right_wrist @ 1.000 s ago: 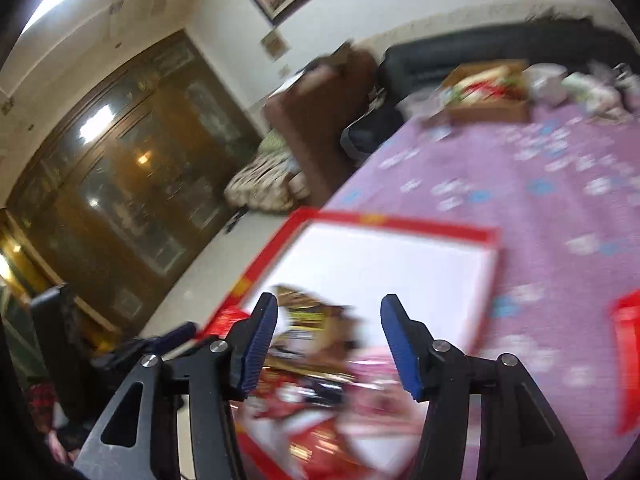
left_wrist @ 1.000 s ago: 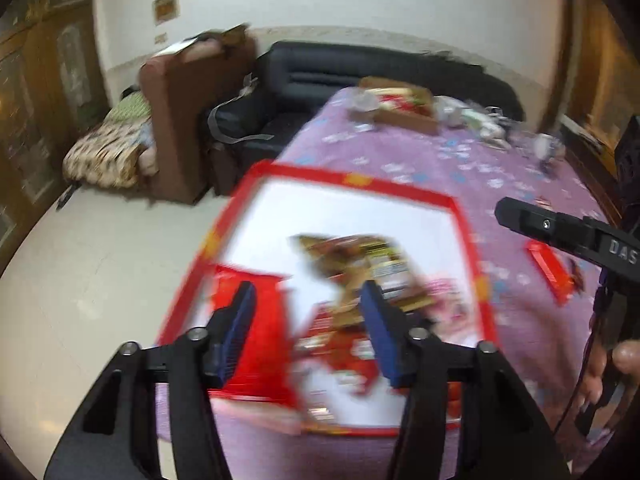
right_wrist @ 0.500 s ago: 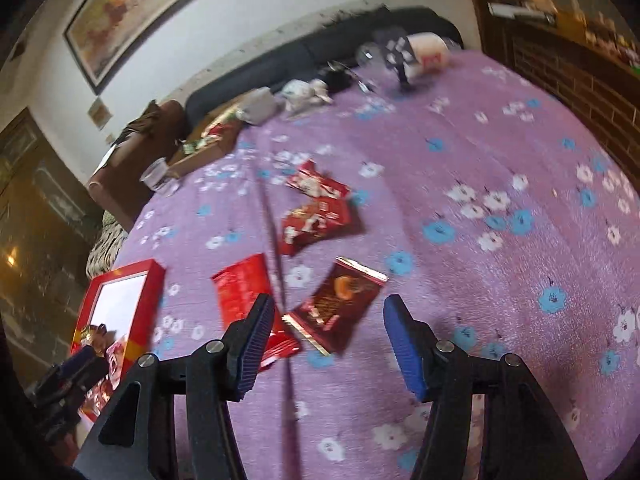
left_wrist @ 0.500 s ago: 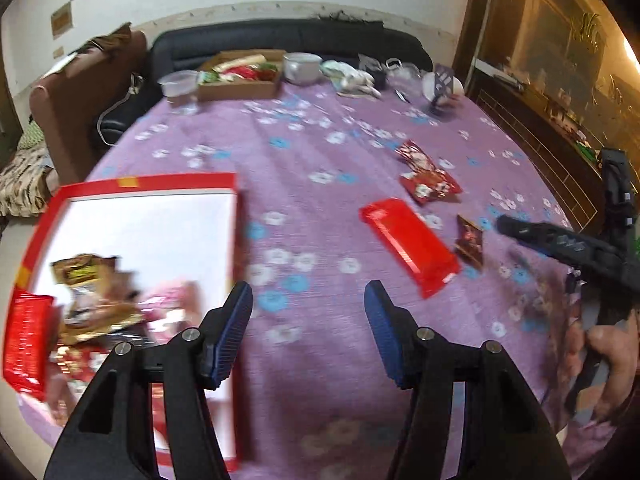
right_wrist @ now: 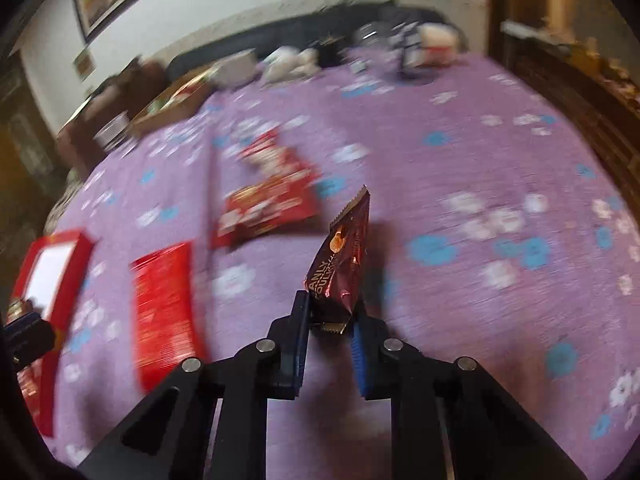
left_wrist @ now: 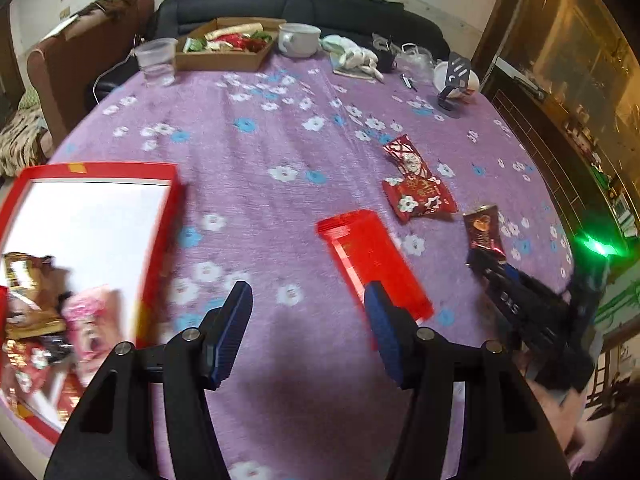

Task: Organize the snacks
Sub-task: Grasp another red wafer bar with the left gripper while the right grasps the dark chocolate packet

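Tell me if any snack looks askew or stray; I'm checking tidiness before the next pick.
Three packets lie loose outside the red box: a flat red packet and two red floral wrappers skewed on the tablecloth. The right gripper pinches a brown snack packet by one end.

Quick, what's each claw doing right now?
Left claw: open, holding nothing, above the cloth beside the red packet.
Right claw: closed on the brown snack packet.

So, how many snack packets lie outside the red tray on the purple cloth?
4: a long red packet before the left tool, two red flowered packets beyond it, and a brown packet in the right tool.
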A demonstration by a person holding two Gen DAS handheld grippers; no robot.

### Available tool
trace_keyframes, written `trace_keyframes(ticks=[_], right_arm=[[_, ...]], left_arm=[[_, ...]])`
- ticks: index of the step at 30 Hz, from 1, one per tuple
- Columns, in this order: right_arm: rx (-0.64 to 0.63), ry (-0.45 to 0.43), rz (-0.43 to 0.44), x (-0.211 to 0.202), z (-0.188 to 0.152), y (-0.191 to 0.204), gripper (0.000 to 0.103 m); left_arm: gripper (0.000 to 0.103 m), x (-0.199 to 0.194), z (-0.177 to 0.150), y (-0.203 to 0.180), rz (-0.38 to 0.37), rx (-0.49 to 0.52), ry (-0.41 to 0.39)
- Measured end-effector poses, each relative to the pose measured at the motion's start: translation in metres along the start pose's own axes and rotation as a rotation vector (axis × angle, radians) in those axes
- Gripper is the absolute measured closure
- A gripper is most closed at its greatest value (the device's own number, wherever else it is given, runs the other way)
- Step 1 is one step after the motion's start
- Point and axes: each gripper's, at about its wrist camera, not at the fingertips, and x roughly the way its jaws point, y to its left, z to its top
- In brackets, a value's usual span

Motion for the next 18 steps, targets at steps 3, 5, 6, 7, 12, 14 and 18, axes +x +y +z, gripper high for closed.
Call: trace_keyframes(ticks=[3, 5, 6, 7, 12, 14, 18], right_arm=[[0.114, -0.025, 0.086, -0.001, -0.001, -0.026, 0.084], [0.155, -0.029, 0.133, 0.000, 0.000, -0.034, 0.084], [0.160, -0.030, 0.141, 0.000, 0.000, -0.035, 0.084], [0.158, -0.029, 0.143, 0.000, 0.000, -0.035, 0.084], [0.134, -0.022, 0.166, 0.002, 0.003, -0.028, 0.084], [0.126, -0.021, 0.171, 0.002, 0.003, -0.026, 0.084], [0.115, -0.021, 0.180, 0.001, 0.001, -0.023, 0.084]], left_arm=[[0.046, 0.022, 0.001, -0.021, 0.036, -0.013, 0.038], [0.046, 0.034, 0.001, -0.034, 0.072, -0.023, 0.036], [0.046, 0.039, 0.000, -0.039, 0.084, -0.030, 0.038], [0.046, 0.042, 0.000, -0.043, 0.088, -0.030, 0.041], [0.027, 0.058, -0.003, -0.053, 0.154, -0.058, -0.001], [0.025, 0.063, -0.006, -0.052, 0.140, -0.057, 0.002], [0.037, 0.062, -0.011, -0.050, 0.180, -0.003, -0.040]])
